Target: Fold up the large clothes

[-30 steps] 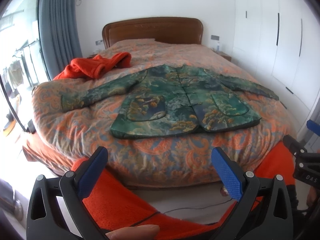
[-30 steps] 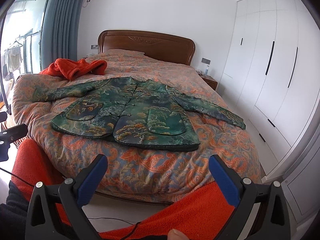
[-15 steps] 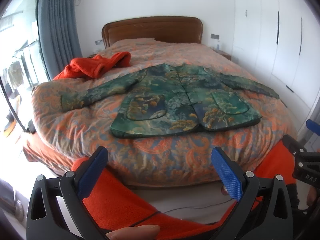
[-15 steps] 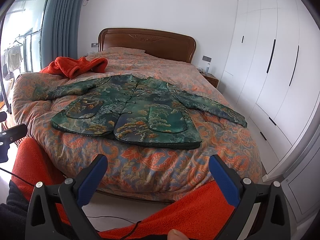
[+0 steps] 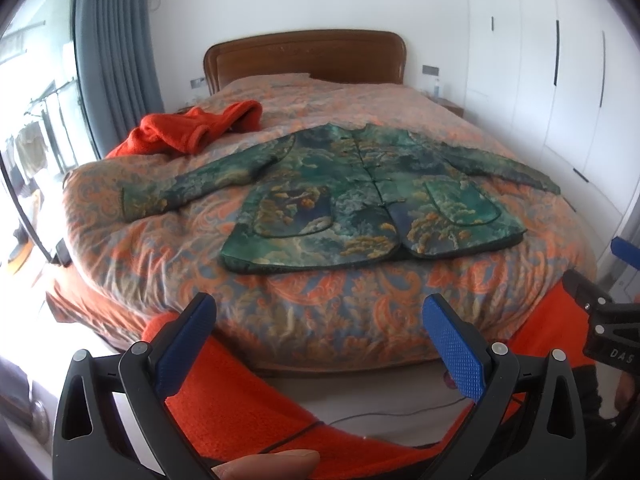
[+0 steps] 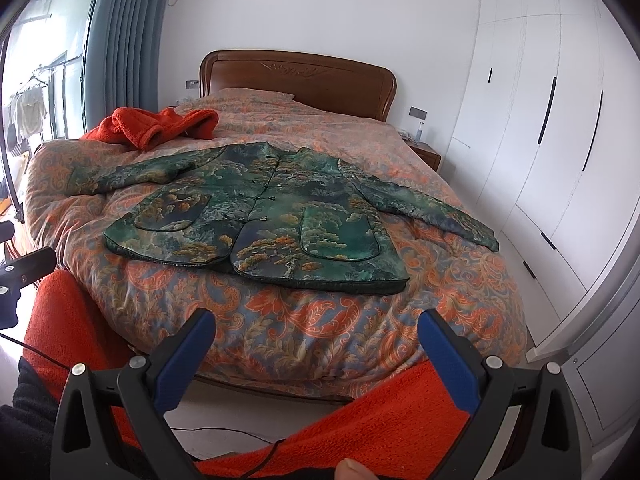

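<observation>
From the left wrist view, the left gripper (image 5: 320,340) hangs short of the foot of the bed (image 5: 360,312), its blue pads wide apart with nothing between them. The green patterned jacket (image 5: 372,200) lies flat and front-up on the bedspread, buttoned down the middle, both sleeves spread out to the sides and the hem toward the camera. An orange garment (image 5: 192,132) sits crumpled near the far left corner of the bed, apart from the jacket's sleeve. Part of the other gripper shows at the right edge.

From the right wrist view, the right gripper (image 6: 316,340) is likewise fully open and empty, held back from the mattress edge. The jacket (image 6: 272,216) shows no fold anywhere: sleeves out, body smooth. The orange garment (image 6: 160,124) lies beyond the left sleeve.

Judging by this, folding has not begun; the jacket is only laid out. Every fold of the sleeves and body is left to do, and possibly the orange garment too.
</observation>
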`<state>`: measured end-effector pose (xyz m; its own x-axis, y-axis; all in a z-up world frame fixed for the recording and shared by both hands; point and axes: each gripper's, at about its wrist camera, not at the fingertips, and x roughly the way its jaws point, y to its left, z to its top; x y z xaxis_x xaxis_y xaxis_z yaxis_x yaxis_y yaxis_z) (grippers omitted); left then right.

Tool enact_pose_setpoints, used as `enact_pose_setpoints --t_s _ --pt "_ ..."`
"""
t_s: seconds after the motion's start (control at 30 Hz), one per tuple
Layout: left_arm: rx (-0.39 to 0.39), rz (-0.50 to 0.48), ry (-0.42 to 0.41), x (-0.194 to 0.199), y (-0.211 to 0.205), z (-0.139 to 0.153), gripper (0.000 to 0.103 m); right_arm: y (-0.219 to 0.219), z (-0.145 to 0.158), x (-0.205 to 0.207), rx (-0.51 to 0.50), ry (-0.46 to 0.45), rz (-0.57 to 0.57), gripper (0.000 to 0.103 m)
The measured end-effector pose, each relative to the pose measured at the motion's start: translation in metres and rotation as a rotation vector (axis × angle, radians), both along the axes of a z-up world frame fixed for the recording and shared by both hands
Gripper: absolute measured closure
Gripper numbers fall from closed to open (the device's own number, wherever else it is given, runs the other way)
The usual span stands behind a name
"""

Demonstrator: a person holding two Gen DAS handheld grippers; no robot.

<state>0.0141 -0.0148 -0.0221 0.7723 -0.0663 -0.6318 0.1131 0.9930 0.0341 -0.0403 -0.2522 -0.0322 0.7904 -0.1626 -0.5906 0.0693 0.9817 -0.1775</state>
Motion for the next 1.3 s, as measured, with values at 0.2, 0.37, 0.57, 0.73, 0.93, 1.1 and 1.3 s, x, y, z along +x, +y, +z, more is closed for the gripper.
enact_pose_setpoints --t_s 0.2,0.37,0.57,0.73,0.93,1.1,1.3 --pt "0.001 -0.001 0.002 0.0 -0.001 0.0 0.0 0.001 -0.001 0.002 -0.001 0.012 -0.002 0.0" --pt "0.002 -0.003 0.005 0.001 -0.002 -0.001 0.0 0.001 -0.001 0.003 -0.003 0.016 -0.001 0.0" --pt "0.002 -0.003 0.006 0.002 -0.002 -0.002 0.0 0.001 -0.003 0.006 -0.002 0.026 0.002 0.0" --pt "0.002 0.003 0.001 0.002 -0.002 -0.004 0.0 0.004 -0.004 0.008 -0.011 0.035 0.006 0.0" --pt "0.004 -0.003 0.016 0.006 -0.002 -0.008 0.0 0.005 -0.002 0.006 -0.025 0.023 0.0 0.0" --pt "0.025 -0.014 0.017 0.009 -0.007 -0.007 0.0 -0.004 -0.003 0.01 0.0 0.028 -0.02 0.0" --pt "0.037 0.008 0.028 0.024 -0.004 -0.007 0.0 -0.014 -0.003 0.015 -0.004 0.016 -0.045 0.0"
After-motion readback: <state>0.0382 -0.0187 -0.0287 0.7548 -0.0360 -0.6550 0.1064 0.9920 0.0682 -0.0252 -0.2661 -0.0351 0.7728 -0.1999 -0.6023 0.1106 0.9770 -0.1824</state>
